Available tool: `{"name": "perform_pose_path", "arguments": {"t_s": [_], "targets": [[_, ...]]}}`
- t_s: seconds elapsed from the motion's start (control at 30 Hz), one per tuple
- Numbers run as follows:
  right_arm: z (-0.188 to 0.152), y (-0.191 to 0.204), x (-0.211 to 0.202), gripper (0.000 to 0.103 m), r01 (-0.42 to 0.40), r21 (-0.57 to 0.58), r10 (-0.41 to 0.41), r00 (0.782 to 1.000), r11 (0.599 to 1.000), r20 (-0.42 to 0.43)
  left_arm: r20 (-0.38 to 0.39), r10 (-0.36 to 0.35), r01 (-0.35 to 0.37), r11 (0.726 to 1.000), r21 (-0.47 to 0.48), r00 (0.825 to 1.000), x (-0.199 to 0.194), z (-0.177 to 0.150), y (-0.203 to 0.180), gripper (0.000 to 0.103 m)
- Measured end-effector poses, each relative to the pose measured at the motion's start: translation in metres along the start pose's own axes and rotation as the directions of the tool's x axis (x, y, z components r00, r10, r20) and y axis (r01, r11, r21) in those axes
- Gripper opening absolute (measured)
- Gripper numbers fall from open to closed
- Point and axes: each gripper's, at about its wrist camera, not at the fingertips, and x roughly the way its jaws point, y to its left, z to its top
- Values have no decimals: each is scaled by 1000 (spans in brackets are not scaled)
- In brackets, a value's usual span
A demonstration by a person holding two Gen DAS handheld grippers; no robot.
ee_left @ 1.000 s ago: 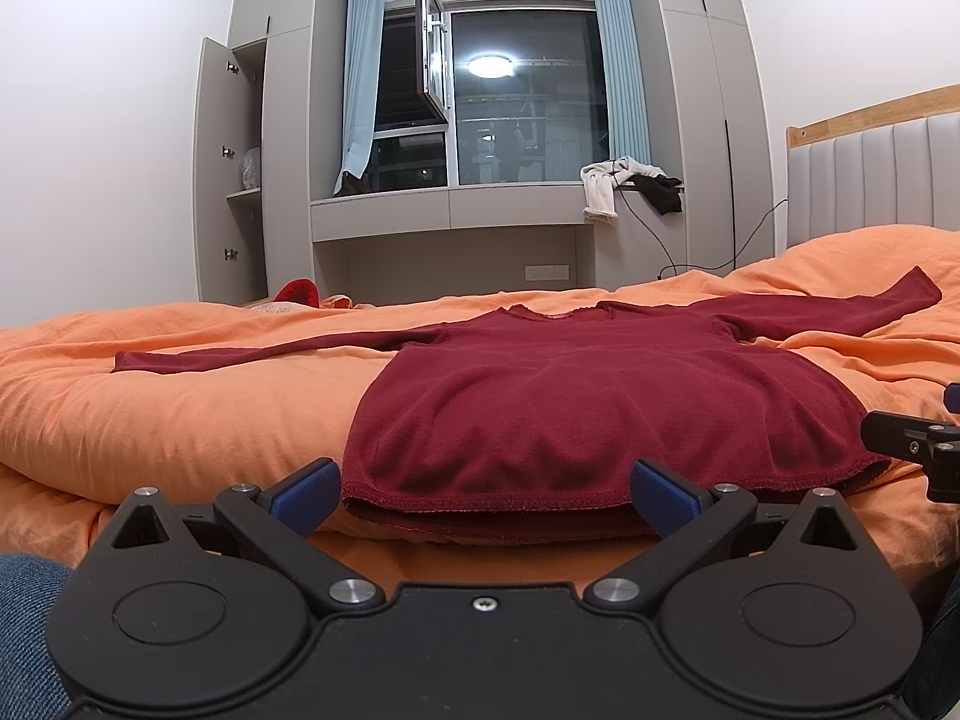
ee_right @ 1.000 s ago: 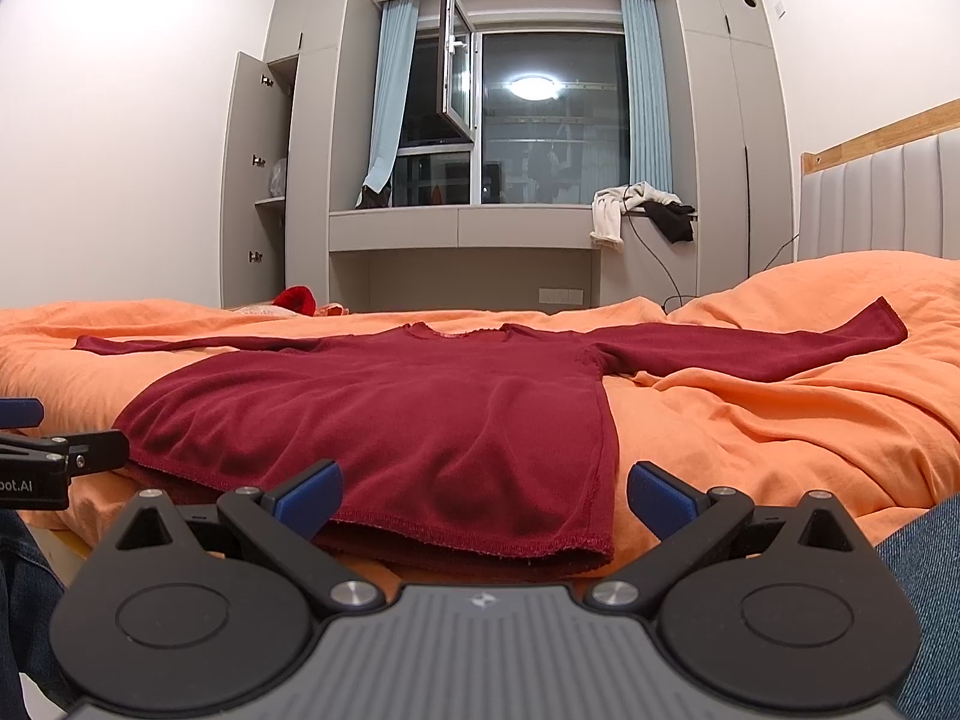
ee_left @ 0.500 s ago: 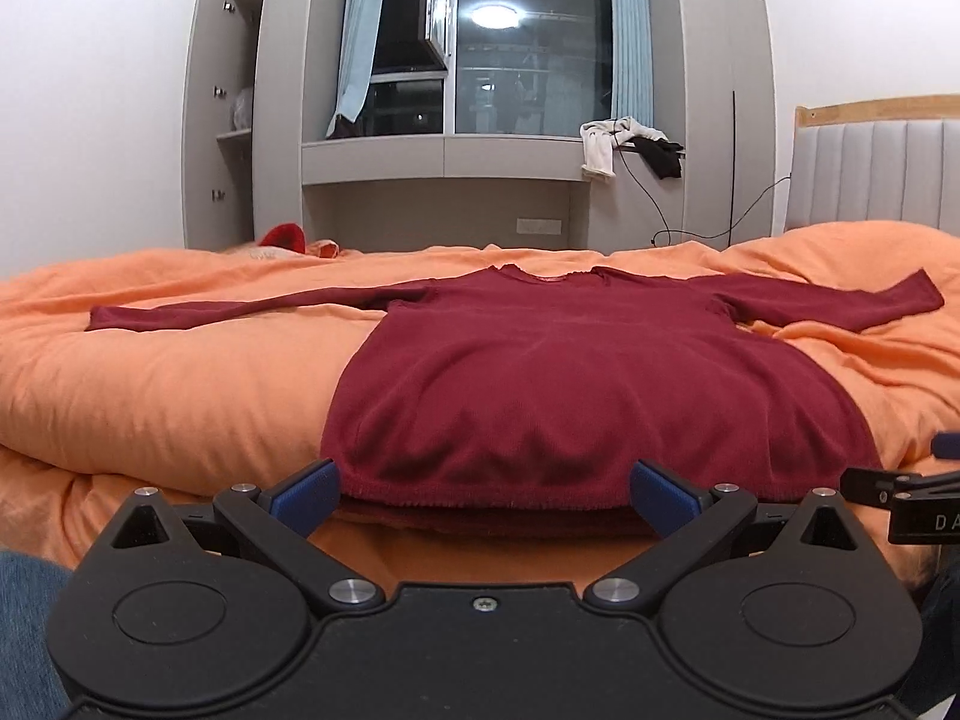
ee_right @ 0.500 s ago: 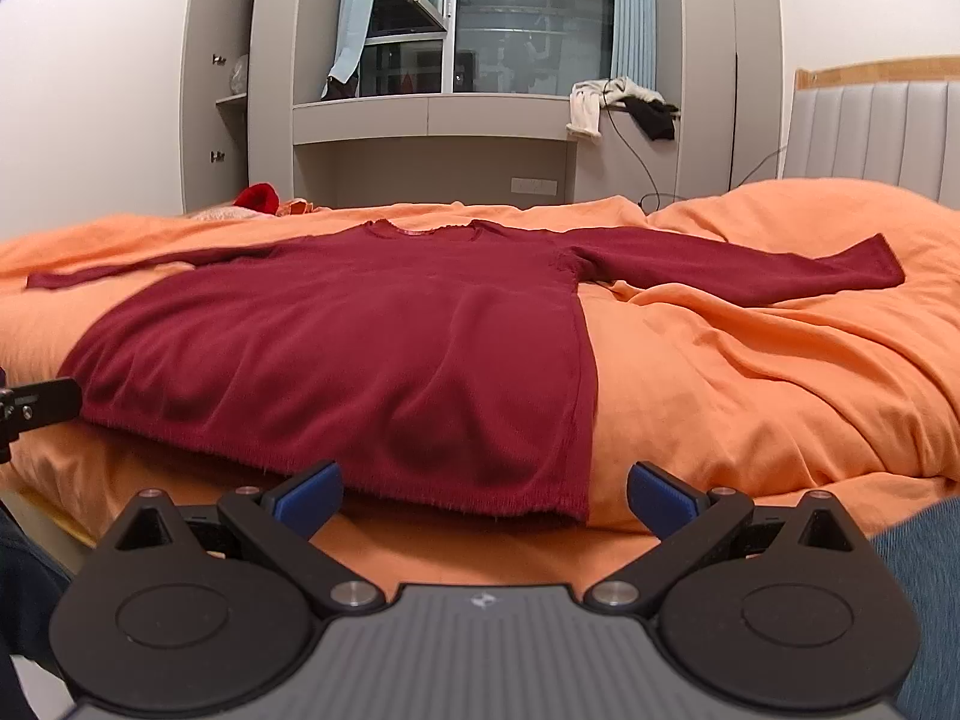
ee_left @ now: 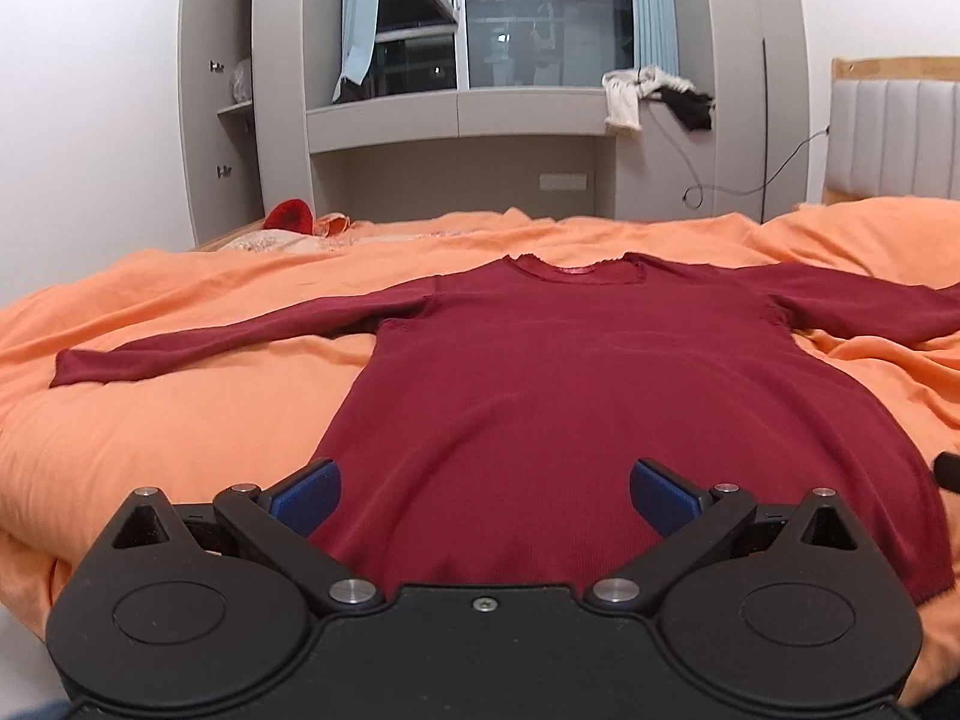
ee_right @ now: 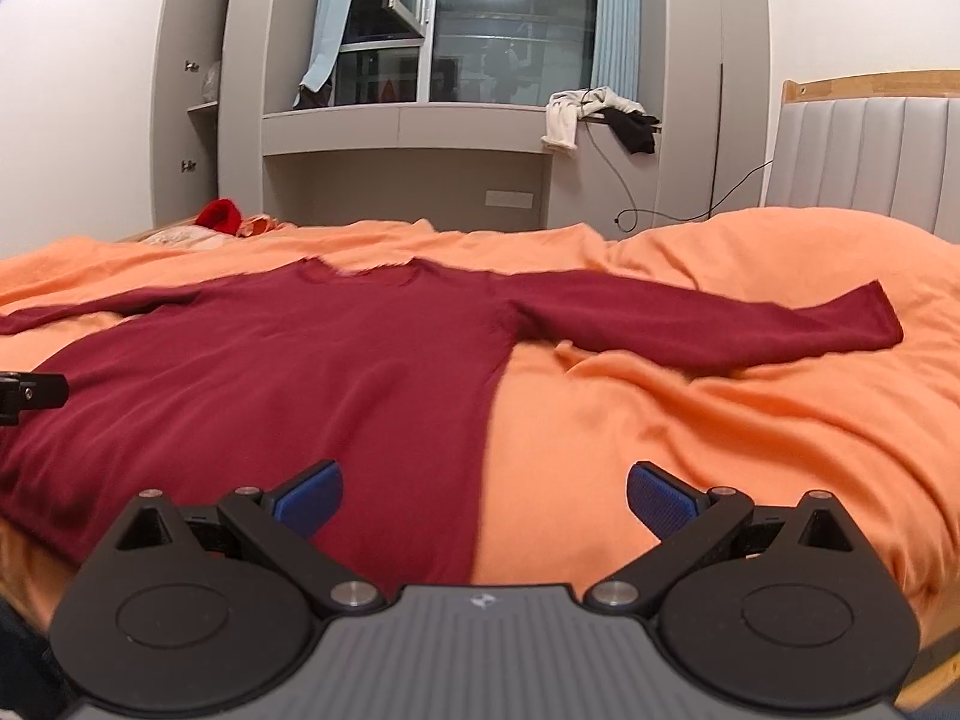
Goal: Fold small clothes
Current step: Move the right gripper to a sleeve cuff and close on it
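Note:
A dark red long-sleeved top point(ee_left: 576, 372) point(ee_right: 288, 372) lies flat on the orange bedcover point(ee_left: 168, 420) point(ee_right: 690, 432), sleeves spread to both sides, neckline at the far end. My left gripper point(ee_left: 485, 495) is open above the hem near its left half, nothing between its blue pads. My right gripper point(ee_right: 485, 495) is open over the top's right side edge near the hem, empty too. The left sleeve's cuff point(ee_left: 78, 369) and the right sleeve's cuff point(ee_right: 870, 318) lie on the bedcover. Each view shows a black tip of the other gripper at its edge.
A padded headboard point(ee_right: 870, 162) rises at the right. Beyond the bed stand grey cupboards with an open door point(ee_left: 210, 96), and a window ledge holding white and black clothes point(ee_left: 654, 96). A red item point(ee_left: 289, 216) lies at the bed's far left corner.
Both grippers have risen and moved forward over the bed, so the top's hem now sits under them instead of in front. Both stayed open.

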Motion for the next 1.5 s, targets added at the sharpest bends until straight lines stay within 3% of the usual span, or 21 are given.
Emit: {"name": "perform_pose_path", "arguments": {"t_s": [0.3, 0.57, 0.7, 0.87, 1.0, 1.13, 1.2, 1.27, 1.4, 1.5], "targets": [[39, -65, 51, 103, 82, 105, -82, 997, 991, -7, -32, 1, 1, 999, 44, 999, 64, 46, -27, 102], [67, -132, 104, 103, 152, 282, -148, 988, 947, -34, -50, -46, 50, 996, 79, 998, 111, 66, -56, 102], [73, -150, 128, 103, 197, 288, -189, 980, 937, -54, -63, -59, 64, 995, 81, 996, 129, 71, -64, 102], [60, -163, 146, 103, 265, 257, -269, 963, 929, -20, -87, -70, 72, 997, 25, 994, 148, 73, -68, 102], [50, -170, 151, 103, 229, 257, -230, 973, 939, -27, -79, -61, 65, 997, 46, 995, 155, 66, -70, 102], [43, -176, 148, 103, 171, 269, -194, 979, 948, 62, -102, -73, 78, 996, 42, 992, 163, 58, -69, 102], [45, -181, 150, 103, 171, 272, -189, 981, 947, 41, -104, -75, 81, 995, 52, 992, 165, 53, -68, 102], [48, -187, 150, 103, 204, 288, -223, 974, 936, 37, -109, -80, 86, 995, 49, 991, 166, 47, -65, 102], [50, -207, 149, 103, 333, 314, -357, 934, 889, 19, -126, -98, 100, 995, 6, 987, 169, 41, -59, 102], [49, -230, 153, 103, 386, 382, -413, 910, 840, -11, -129, -97, 98, 995, 6, 987, 170, 41, -60, 103]]}}
